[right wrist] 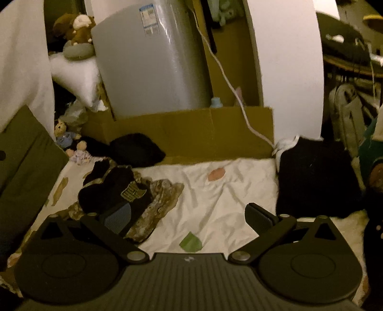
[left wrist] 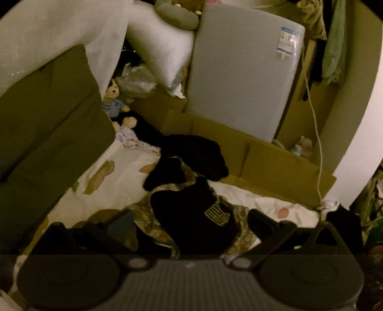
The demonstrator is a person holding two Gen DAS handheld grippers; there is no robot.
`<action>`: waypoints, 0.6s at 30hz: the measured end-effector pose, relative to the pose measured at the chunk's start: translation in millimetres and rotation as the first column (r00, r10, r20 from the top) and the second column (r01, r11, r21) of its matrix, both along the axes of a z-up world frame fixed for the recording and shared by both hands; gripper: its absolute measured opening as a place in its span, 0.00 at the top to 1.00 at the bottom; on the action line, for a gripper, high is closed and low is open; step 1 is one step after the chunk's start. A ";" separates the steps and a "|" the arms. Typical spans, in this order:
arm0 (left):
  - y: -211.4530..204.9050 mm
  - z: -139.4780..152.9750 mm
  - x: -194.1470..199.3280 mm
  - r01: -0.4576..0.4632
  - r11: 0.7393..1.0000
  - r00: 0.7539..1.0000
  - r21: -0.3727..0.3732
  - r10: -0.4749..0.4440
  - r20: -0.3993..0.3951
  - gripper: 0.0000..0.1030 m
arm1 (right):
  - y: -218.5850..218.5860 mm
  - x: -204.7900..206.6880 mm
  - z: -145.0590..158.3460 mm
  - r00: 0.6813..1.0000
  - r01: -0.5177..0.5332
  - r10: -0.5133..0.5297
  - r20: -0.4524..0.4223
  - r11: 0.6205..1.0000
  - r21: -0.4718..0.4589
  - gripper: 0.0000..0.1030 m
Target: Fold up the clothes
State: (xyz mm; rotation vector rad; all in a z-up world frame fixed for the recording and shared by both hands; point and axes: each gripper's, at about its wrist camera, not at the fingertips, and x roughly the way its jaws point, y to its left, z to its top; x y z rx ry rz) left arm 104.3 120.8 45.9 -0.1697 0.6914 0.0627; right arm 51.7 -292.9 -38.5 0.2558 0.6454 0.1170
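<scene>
Left gripper (left wrist: 189, 229): fingers spread, released, hovering above garment | Right gripper (right wrist: 189, 217): fingers spread, empty | Black-and-camouflage garment (right wrist: 115, 193): crumpled on white bedsheet (right wrist: 215, 198), 10 o'clock of right gripper | Folded black cloth (right wrist: 316, 177): 2 o'clock | Cardboard (right wrist: 191, 129): 12 o'clock

The left gripper's (left wrist: 191, 223) fingers (left wrist: 261, 221) hide the camouflage garment's (left wrist: 153, 229) near edge; label (right wrist: 149, 19) text is unreadable.

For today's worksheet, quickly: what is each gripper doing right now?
Left gripper: open, over the black and camouflage garment, gripping nothing.
Right gripper: open, empty, above the white sheet.
</scene>
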 end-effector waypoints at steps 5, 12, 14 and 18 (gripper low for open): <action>5.5 -1.3 6.3 0.017 1.000 1.000 0.011 -0.017 -0.010 0.00 | 2.4 13.1 -2.9 0.999 -0.039 0.038 -0.021 0.999 -0.019 0.00; 8.4 -12.4 20.7 0.043 0.999 0.999 0.017 -0.042 -0.035 0.00 | 5.3 26.8 -11.5 0.996 -0.081 0.081 -0.029 0.997 -0.008 0.00; 9.7 -16.6 26.8 0.049 0.999 0.998 0.013 -0.049 -0.042 0.00 | 6.3 32.8 -14.3 0.995 -0.092 0.092 -0.029 0.996 -0.012 0.00; 12.5 -22.9 43.8 0.052 0.999 0.997 0.011 -0.052 -0.058 0.00 | 8.2 45.6 -20.6 0.993 -0.112 0.111 -0.031 0.993 -0.022 0.00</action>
